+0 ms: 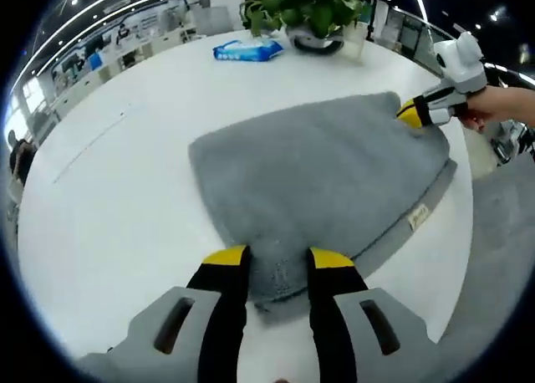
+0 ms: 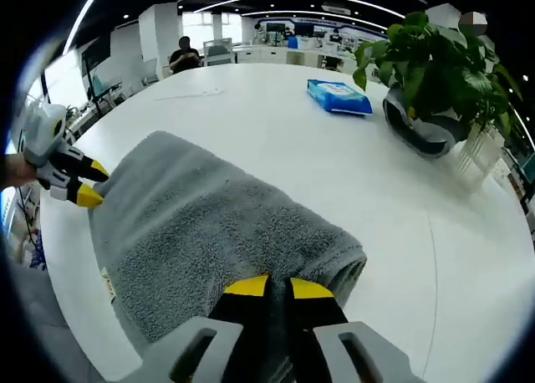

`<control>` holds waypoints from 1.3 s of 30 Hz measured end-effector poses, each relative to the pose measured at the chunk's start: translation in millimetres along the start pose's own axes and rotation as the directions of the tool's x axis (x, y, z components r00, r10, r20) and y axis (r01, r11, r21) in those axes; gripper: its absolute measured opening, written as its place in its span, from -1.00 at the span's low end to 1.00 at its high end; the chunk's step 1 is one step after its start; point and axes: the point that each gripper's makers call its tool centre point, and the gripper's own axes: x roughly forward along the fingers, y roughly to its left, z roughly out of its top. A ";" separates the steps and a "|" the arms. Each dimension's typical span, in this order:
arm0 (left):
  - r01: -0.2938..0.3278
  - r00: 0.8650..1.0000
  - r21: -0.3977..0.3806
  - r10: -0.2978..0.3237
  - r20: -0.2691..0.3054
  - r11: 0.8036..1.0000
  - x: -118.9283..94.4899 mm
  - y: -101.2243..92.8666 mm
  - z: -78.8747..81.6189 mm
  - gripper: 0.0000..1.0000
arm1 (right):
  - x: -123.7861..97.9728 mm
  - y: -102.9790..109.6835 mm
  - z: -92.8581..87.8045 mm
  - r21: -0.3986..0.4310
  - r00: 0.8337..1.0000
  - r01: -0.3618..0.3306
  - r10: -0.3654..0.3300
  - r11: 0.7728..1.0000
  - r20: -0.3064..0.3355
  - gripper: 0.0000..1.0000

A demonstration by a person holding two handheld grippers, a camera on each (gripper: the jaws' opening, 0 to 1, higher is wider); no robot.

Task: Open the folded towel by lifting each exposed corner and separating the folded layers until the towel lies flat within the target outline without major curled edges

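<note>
A grey folded towel (image 1: 318, 174) lies on the white round table (image 1: 125, 191). Its near corner bunches between the yellow-tipped jaws of my left gripper (image 1: 278, 262), which pinch it. At the far right corner, my right gripper (image 1: 415, 112) is closed on the towel's edge, with a hand behind it. In the right gripper view the towel (image 2: 209, 232) runs from my right gripper (image 2: 280, 287), shut on its thick folded edge, to my left gripper (image 2: 90, 184) at the far left corner. A small label (image 1: 417, 218) hangs on the towel's right edge.
A potted plant (image 2: 430, 74) in a grey pot stands at the table's far side, with a blue wipes packet (image 2: 338, 96) beside it. The table edge (image 1: 468, 257) runs close along the towel's right side. A person sits at a desk in the background.
</note>
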 end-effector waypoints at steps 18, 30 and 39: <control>0.080 0.996 0.110 -0.074 -0.056 0.991 4.4 13.7 3.6 -0.46 | -11.7 19.3 -14.9 0.040 0.999 0.042 -0.043 0.998 0.022 -0.92; 0.121 0.990 0.172 -0.107 -0.087 0.978 6.6 20.2 6.4 -0.45 | -19.5 32.2 -23.0 0.105 0.998 0.031 -0.037 0.994 0.059 -0.91; 0.159 0.985 0.203 -0.141 -0.100 0.966 10.0 28.6 11.0 -0.44 | -23.2 42.1 -27.3 0.119 0.998 0.018 -0.025 0.993 0.061 -0.91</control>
